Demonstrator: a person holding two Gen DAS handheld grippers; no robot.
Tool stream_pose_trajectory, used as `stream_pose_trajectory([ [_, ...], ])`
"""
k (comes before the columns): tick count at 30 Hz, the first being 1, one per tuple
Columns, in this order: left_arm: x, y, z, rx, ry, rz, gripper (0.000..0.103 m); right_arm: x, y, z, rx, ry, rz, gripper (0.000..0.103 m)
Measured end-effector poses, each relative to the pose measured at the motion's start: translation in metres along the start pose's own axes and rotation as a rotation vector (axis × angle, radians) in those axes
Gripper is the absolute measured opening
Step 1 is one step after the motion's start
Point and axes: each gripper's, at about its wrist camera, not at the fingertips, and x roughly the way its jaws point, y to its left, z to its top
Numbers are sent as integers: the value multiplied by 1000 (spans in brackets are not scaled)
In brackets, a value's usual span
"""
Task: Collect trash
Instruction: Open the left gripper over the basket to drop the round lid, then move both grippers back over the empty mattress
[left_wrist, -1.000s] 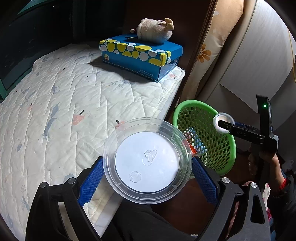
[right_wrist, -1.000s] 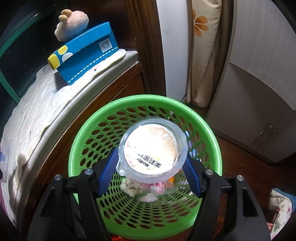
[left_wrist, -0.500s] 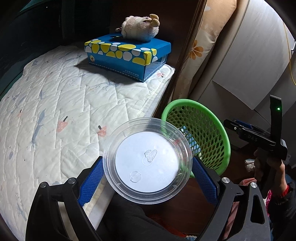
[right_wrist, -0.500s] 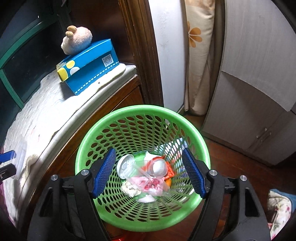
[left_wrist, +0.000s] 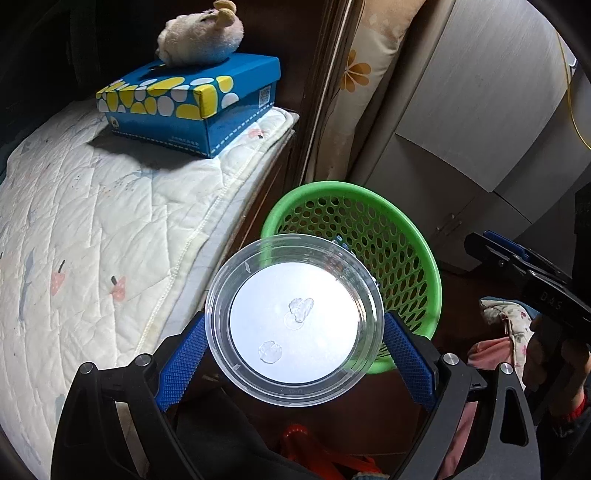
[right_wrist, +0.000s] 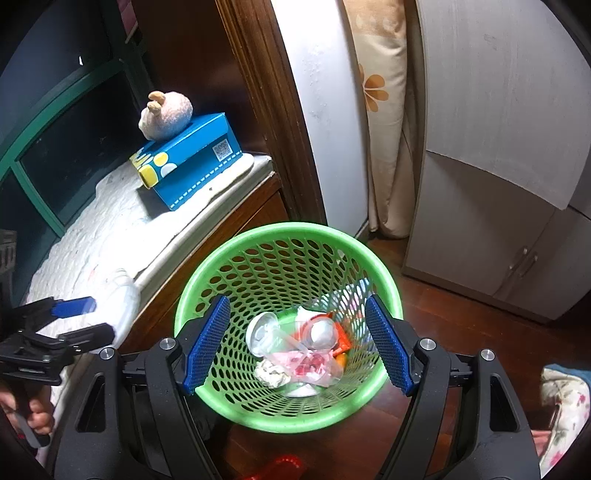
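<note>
A quilted bed (left_wrist: 92, 229) is lying left of a green basket (left_wrist: 417, 243) on the wooden floor. The left claw (left_wrist: 294, 352) is clamping a clear plastic lid (left_wrist: 294, 319), with the basket sitting just ahead and right. The right claw (right_wrist: 297, 345) is hanging wide and empty directly over the basket's trash (right_wrist: 299, 350), so the left is needing to travel forward-right

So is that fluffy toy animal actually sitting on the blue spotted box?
Touching. The left wrist view shows the fluffy toy animal resting directly on the lid of the blue spotted box, no gap beneath; the right wrist view agrees.
</note>
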Motion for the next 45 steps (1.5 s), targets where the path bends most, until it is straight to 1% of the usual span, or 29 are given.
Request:
stream_pose_trajectory([
  [8, 34, -16, 10, 10, 68, -15, 90, -3, -8, -7, 38, 7, 22, 75],
  [14, 49, -27, 16, 11, 92, -45, 90, -4, -14, -10, 58, 11, 27, 75],
  [20, 54, -32, 18, 3, 97, -85, 92, -5, -16, -12, 70, 10, 31, 75],
  [22, 51, -31, 17, -1, 87, -101, 94, -6, -17, -13, 73, 11, 33, 75],
  [27, 40, -28, 14, -7, 58, -99, 94, -7, -13, -14, 74, 13, 44, 75],
  [36, 2, 3, 1, -47, -16, -35, 94, -12, 10, -13, 53, 12, 94, 76],
  [39, -10, 15, -7, -52, -34, 19, 94, -14, 22, -14, 37, 11, 110, 76],
  [45, -33, 40, -24, -80, -64, 76, 94, -14, 55, -16, -18, 26, 145, 76],
])
